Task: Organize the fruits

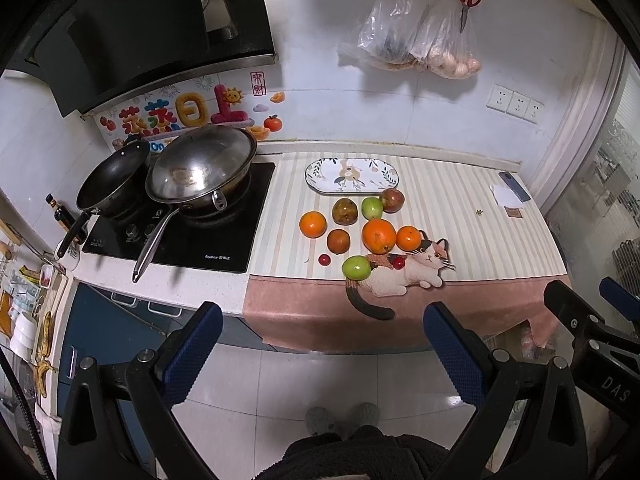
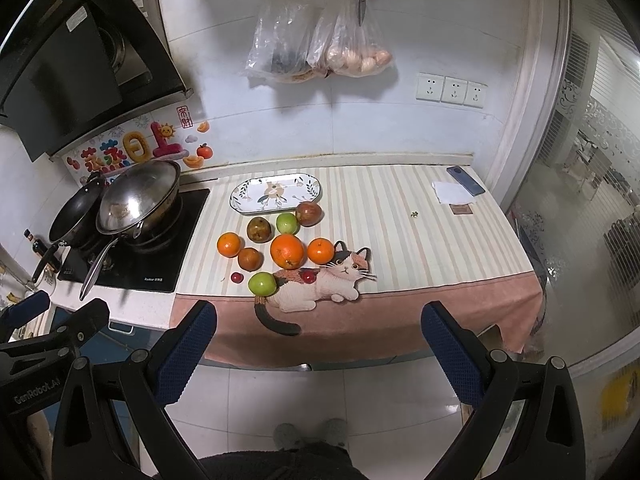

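Note:
Several fruits lie on the striped cat-print cloth (image 1: pixel 460 216): a big orange (image 1: pixel 378 235) (image 2: pixel 287 251), two smaller oranges (image 1: pixel 313 224) (image 1: pixel 408 238), green apples (image 1: pixel 356 267) (image 1: pixel 372 207), brownish fruits (image 1: pixel 344 211) (image 1: pixel 338 241), a reddish one (image 1: pixel 392 199) and two small red ones (image 1: pixel 324 259). An empty oval floral plate (image 1: pixel 351 175) (image 2: pixel 276 194) lies behind them. My left gripper (image 1: pixel 322 344) and right gripper (image 2: pixel 318 344) are both open and empty, held off the counter's front edge above the floor.
A black hob (image 1: pixel 224 236) with a steel wok (image 1: pixel 202 170) and a black pan (image 1: pixel 112 180) stands left of the cloth. A phone and paper (image 1: pixel 512 192) lie at the back right. Bags (image 1: pixel 416 36) and scissors hang on the wall.

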The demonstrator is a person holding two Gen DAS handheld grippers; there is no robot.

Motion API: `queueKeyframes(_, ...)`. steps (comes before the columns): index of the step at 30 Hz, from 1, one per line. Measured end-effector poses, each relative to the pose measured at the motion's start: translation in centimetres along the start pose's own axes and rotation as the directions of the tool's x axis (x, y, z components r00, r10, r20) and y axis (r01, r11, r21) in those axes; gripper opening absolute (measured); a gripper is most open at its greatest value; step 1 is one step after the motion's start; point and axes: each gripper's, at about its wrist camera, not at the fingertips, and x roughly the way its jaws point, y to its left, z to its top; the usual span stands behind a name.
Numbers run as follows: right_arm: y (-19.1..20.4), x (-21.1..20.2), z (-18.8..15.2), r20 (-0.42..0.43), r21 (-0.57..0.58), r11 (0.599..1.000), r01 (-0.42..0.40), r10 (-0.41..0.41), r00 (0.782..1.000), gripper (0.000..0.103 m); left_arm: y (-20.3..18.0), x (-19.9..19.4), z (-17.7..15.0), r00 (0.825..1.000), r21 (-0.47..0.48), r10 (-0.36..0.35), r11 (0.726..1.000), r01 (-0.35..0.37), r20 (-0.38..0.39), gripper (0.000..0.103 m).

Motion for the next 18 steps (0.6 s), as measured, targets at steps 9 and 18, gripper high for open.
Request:
queueKeyframes(9, 0.0, 0.1, -0.7, -0.001, 0.008, 1.0, -0.007, 0.007, 1.0, 0.103, -0.3, 0.0, -0.6, 1.0, -0.001, -0.005, 1.0, 0.005, -0.001, 0.103)
queueKeyframes(18, -0.5, 0.8, -0.9, 0.053, 0.088, 0.995, -0.048, 0.043, 0.998, 0.103, 1.0, 0.8, 0.2, 1.0, -0.02, -0.014, 1.0, 0.014, 0.028, 0.103)
